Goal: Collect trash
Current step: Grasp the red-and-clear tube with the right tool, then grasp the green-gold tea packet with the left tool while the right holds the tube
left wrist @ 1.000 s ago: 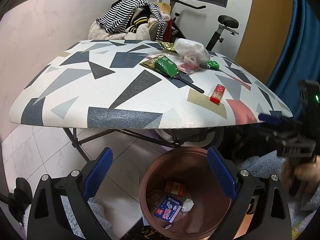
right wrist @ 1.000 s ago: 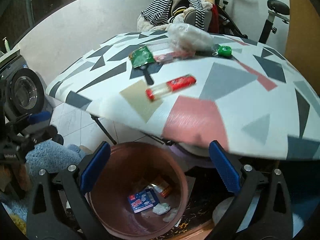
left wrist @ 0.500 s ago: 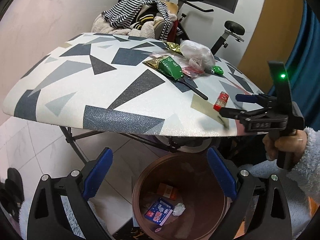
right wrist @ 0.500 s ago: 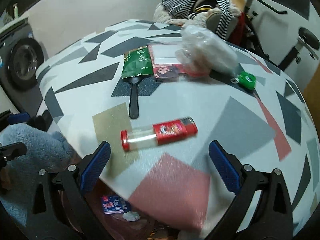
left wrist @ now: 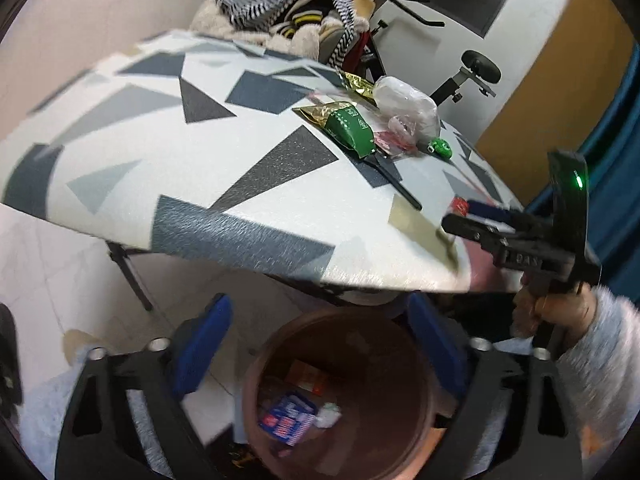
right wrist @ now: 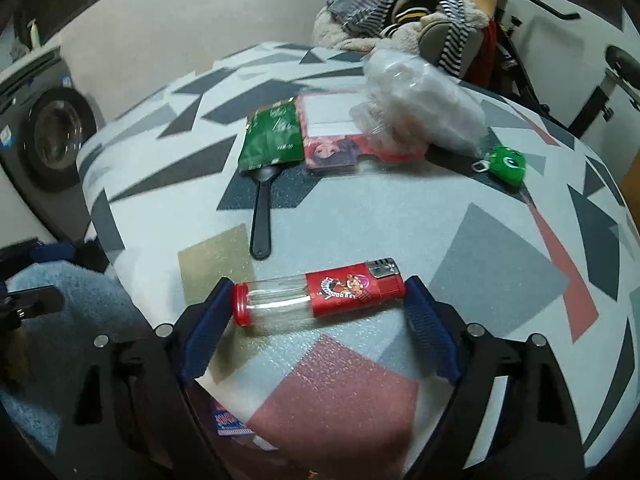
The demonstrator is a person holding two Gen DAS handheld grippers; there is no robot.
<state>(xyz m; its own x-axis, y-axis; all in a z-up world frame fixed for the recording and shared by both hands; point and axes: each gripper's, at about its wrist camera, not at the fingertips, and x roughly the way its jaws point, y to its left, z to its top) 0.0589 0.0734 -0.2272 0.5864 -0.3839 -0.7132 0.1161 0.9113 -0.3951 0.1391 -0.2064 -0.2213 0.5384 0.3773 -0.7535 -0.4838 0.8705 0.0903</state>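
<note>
My right gripper (right wrist: 318, 308) sits low over the counter (right wrist: 500, 264), jaws wide, bracketing the red lighter (right wrist: 320, 292) end to end, pads near its ends. My left gripper (left wrist: 320, 344) hangs over the brown bin (left wrist: 400, 344), jaws wide, holding nothing.

Legible text: almost none.
Lighter (right wrist: 320, 294) label, green packet (right wrist: 273, 137) print and blue wrapper (left wrist: 287, 420) characters all too blurred to read.

red lighter (right wrist: 320, 294), green wrapper (right wrist: 272, 138), brown bin (left wrist: 340, 396)
</note>
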